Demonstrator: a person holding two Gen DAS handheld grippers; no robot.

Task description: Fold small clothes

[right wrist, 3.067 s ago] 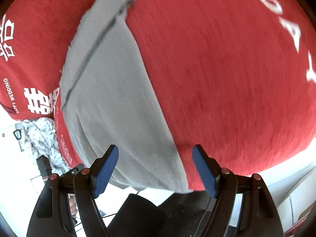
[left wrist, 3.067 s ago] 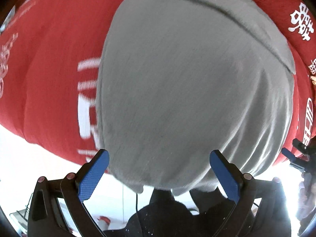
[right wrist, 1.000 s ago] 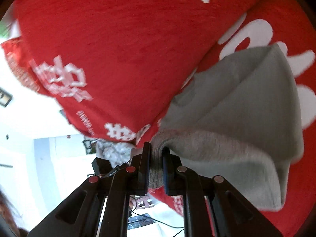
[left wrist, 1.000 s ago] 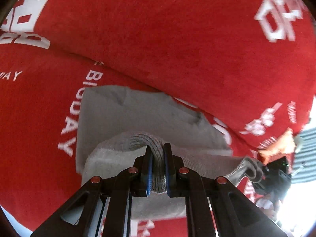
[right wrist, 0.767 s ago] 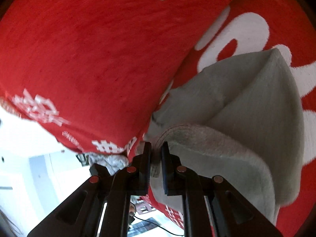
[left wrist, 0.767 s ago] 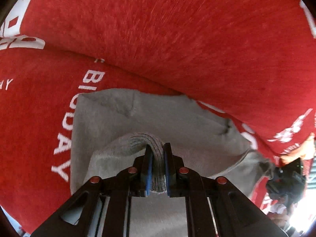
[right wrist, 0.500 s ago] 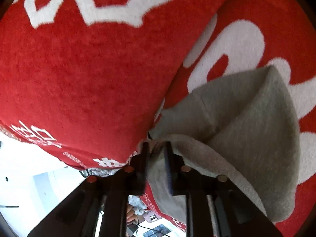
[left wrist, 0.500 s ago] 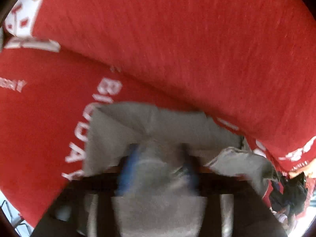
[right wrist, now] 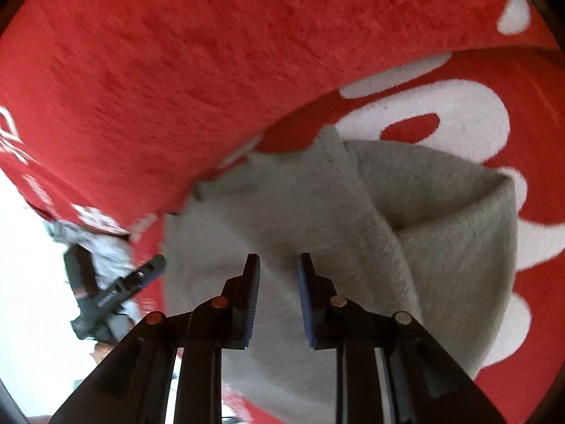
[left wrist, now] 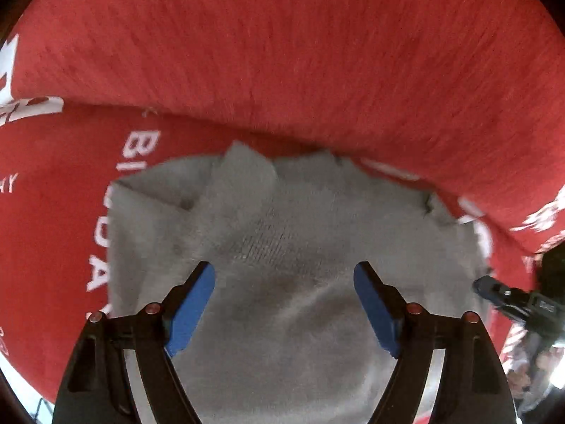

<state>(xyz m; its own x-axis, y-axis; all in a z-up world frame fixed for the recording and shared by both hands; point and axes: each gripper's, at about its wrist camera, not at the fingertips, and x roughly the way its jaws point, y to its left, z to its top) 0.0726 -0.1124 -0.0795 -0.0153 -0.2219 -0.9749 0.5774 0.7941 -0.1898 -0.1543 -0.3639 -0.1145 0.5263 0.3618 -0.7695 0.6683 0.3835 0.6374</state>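
Garment: we found the grey knitted cloth (left wrist: 282,247) doubled over on the red lettered blanket (left wrist: 282,53).
Left gripper (left wrist: 284,304): spread wide, gripping nothing.
Right gripper (right wrist: 277,296): narrowly parted, nothing pinched.

right gripper (right wrist: 278,265) (jaws slightly parted) over folded grey garment (right wrist: 406,247) on red blanket (right wrist: 176,70).

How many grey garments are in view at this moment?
1: the grey garment lies folded on the red blanket, under the open left gripper and the open right gripper. Others may be hidden.
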